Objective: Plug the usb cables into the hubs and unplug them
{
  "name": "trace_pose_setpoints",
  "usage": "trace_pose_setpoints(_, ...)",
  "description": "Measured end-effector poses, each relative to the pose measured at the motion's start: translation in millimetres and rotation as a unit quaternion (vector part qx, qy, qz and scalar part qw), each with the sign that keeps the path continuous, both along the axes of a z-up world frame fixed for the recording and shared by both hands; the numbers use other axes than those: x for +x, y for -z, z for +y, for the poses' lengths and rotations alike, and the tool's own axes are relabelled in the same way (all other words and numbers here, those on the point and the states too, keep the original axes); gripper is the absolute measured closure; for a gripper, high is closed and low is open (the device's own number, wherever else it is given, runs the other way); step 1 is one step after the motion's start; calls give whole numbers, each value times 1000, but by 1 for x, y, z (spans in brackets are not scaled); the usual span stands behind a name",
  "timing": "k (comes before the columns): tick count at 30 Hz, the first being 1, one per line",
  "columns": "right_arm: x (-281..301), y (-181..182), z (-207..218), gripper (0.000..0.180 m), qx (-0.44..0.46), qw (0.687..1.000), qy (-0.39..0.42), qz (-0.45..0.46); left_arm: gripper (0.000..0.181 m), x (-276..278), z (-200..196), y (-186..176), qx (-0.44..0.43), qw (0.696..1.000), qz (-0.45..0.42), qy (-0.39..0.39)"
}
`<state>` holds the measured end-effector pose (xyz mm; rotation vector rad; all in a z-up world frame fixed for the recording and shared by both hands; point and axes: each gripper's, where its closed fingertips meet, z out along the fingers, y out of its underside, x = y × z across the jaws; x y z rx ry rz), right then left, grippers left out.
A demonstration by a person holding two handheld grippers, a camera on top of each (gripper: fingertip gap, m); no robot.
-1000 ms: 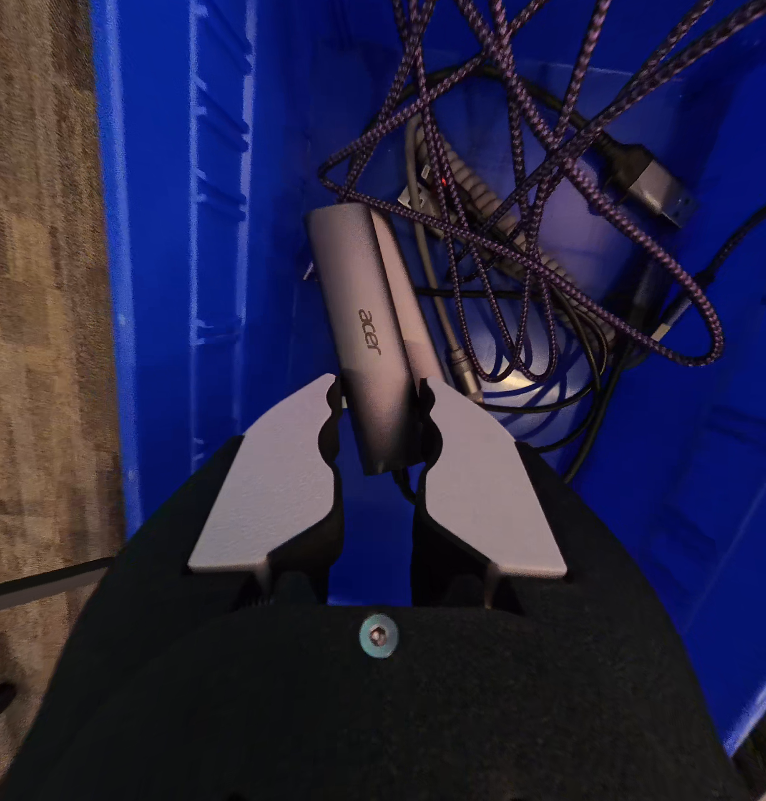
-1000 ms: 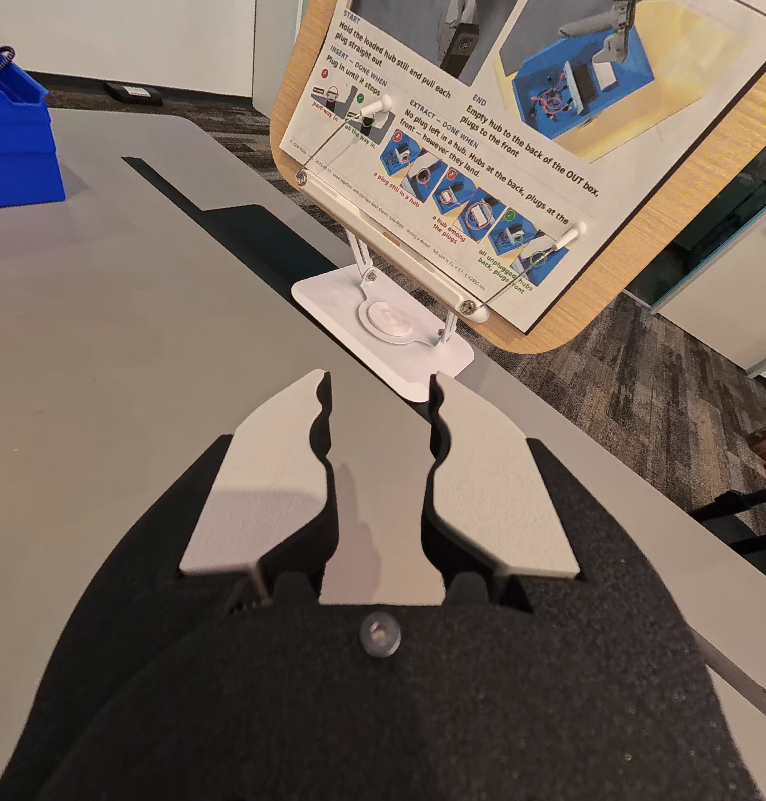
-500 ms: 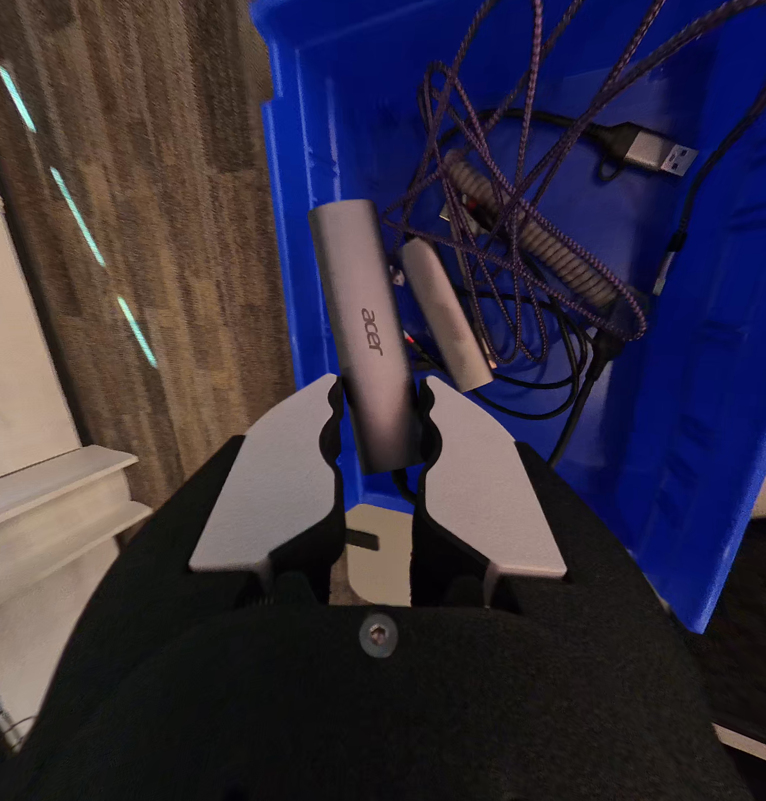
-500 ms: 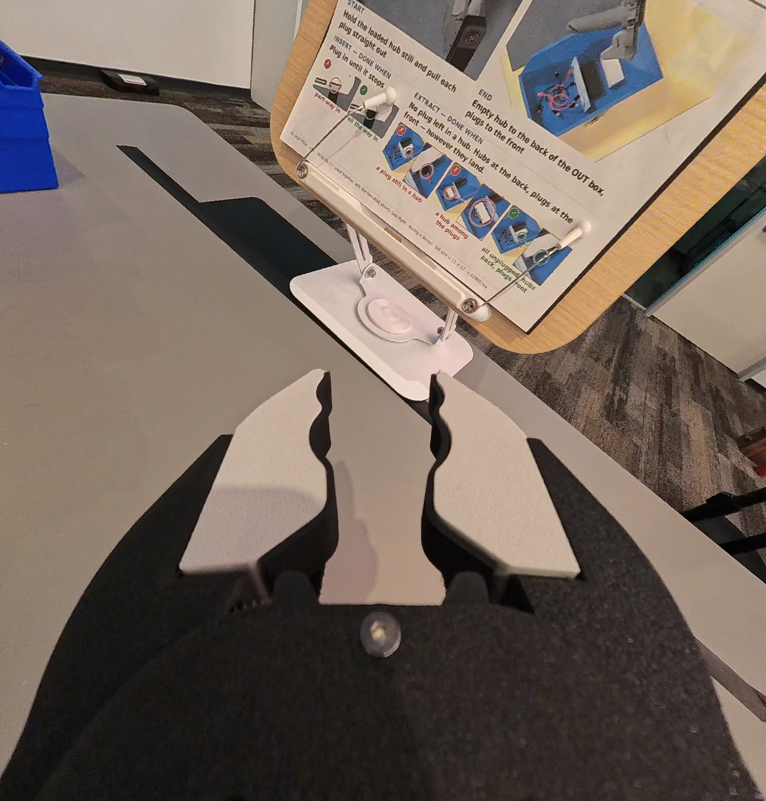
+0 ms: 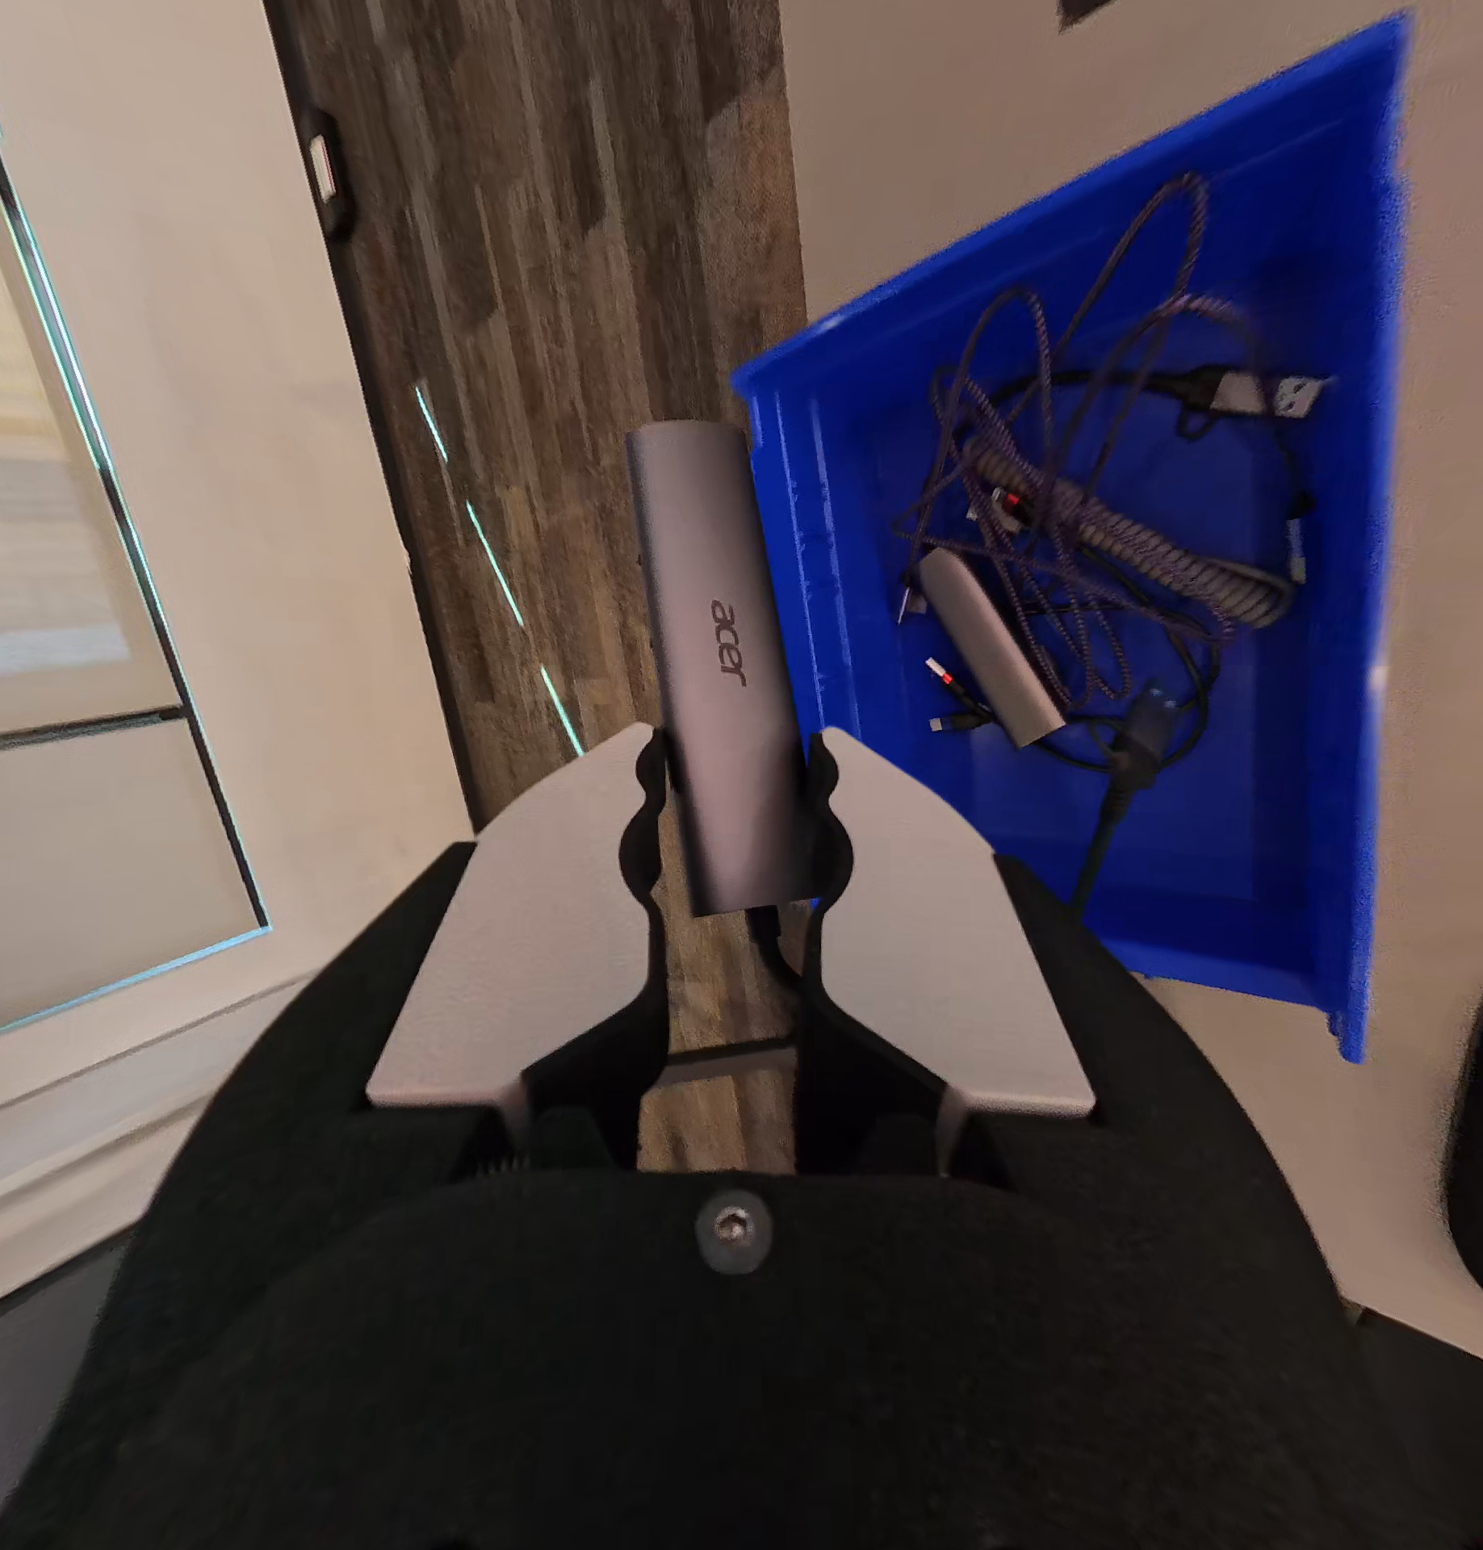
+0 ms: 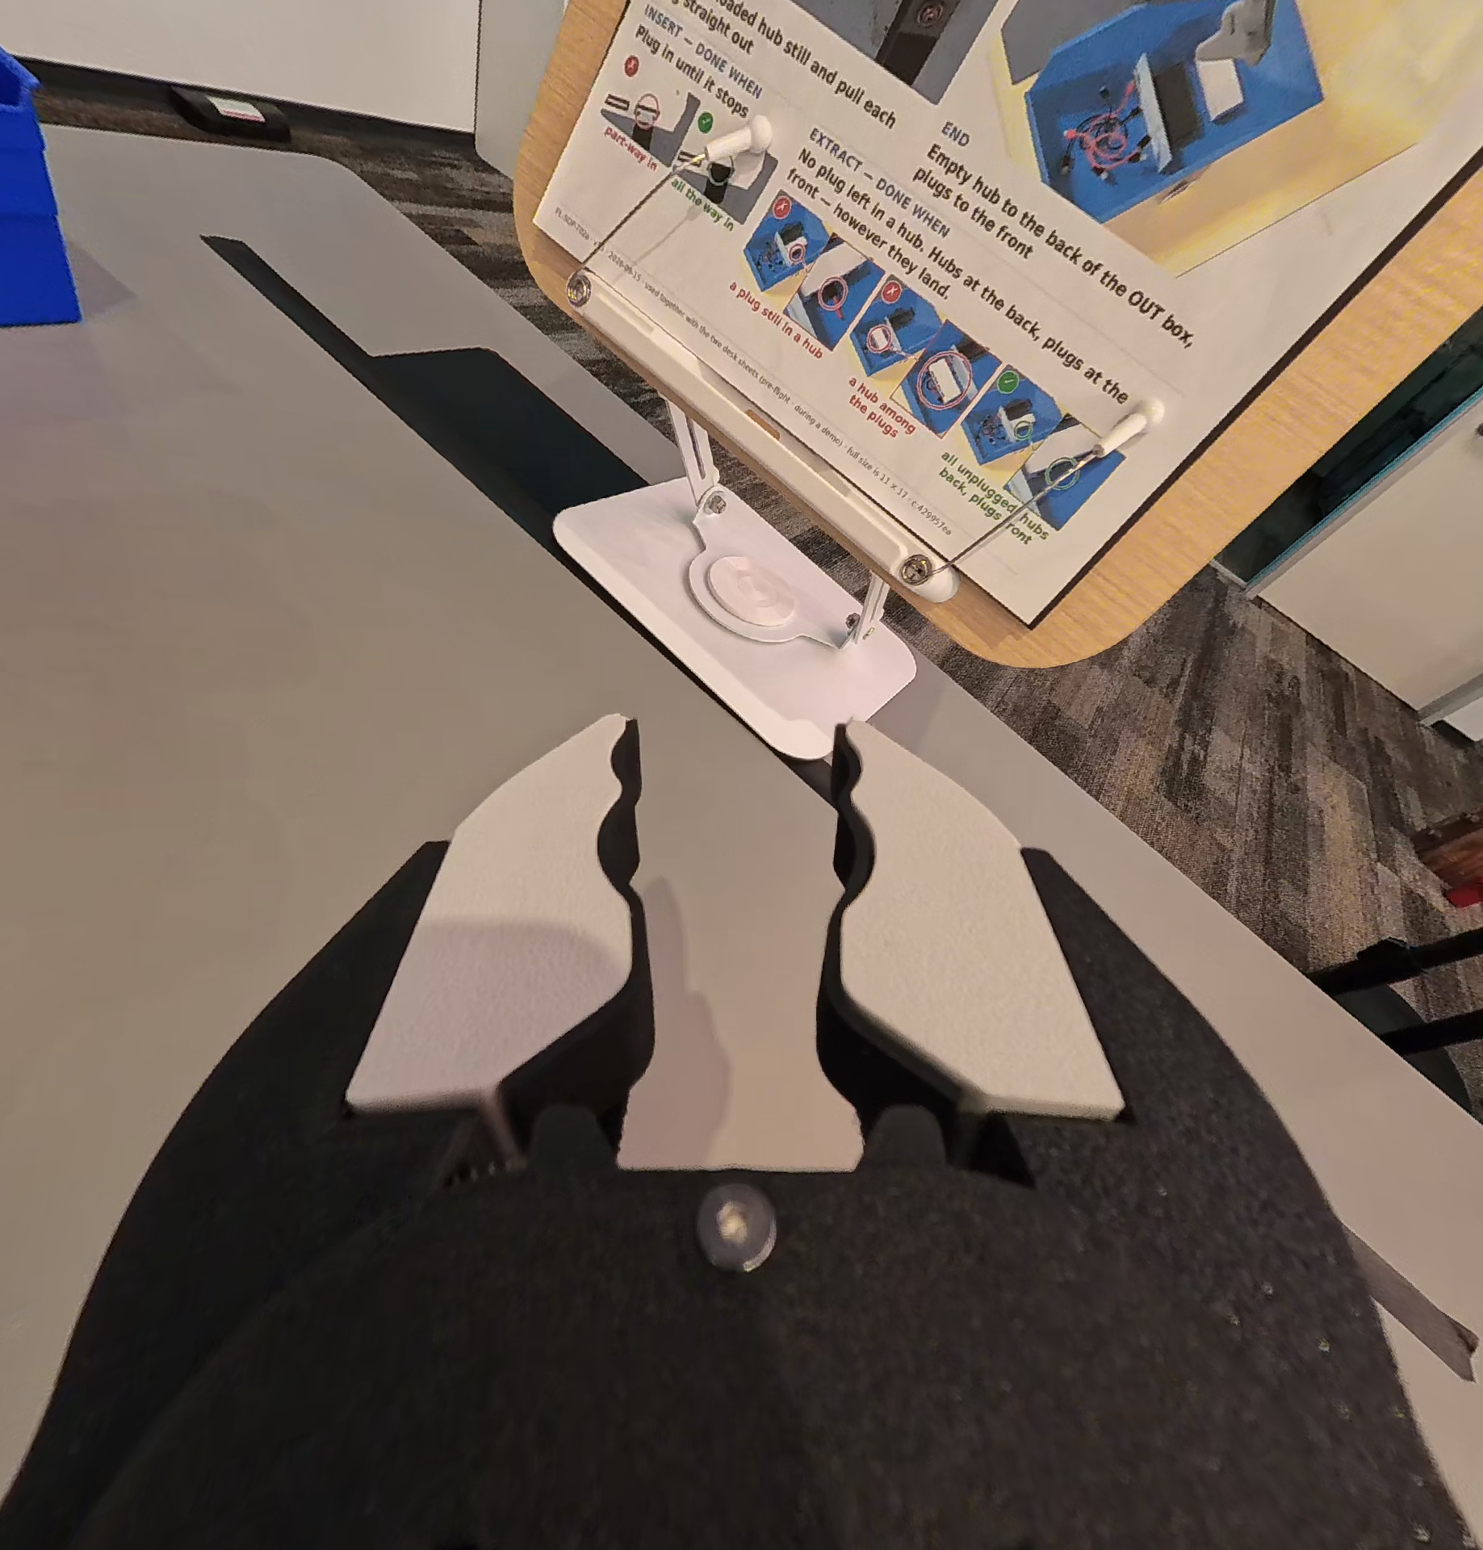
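The left gripper is clamped on a slim grey hub, held in the air off the near left corner of the blue bin, over wood-grain floor. The hub is clear of the bin wall, its far end pointing away, a dark lead leaving its near end. Inside the bin lie a second grey hub, a tangle of purple braided cables, a coiled cable and a silver plug toward the far right corner. The right gripper hangs empty with jaws parted over bare grey table, near its right edge, where a white stand carries an instruction sheet.
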<state>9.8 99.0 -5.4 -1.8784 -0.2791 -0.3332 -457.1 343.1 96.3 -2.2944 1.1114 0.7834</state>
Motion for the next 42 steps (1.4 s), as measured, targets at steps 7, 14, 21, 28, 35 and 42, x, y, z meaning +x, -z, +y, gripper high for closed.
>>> trace_pose_setpoints(7,5,-1,-2,137,1,1000,6,0,149,112,-53,-46,7,984,-95,151)
trace_pose_setpoints(14,20,-10,-11,136,10,1000,24,-6,148,237,-149,25,-82,927,-200,308)
trace_pose_setpoints(21,34,-16,-20,135,19,999,39,-8,149,295,-205,127,-154,891,-236,355)
trace_pose_setpoints(28,32,-10,-17,135,10,999,36,-7,150,311,-214,183,-204,885,-255,333)
trace_pose_setpoints(35,21,-4,-12,134,-4,1000,22,-21,150,307,-211,224,-208,896,-277,279)
trace_pose_setpoints(42,1,6,-4,133,-30,999,-1,-41,150,301,-217,246,-208,898,-325,210)
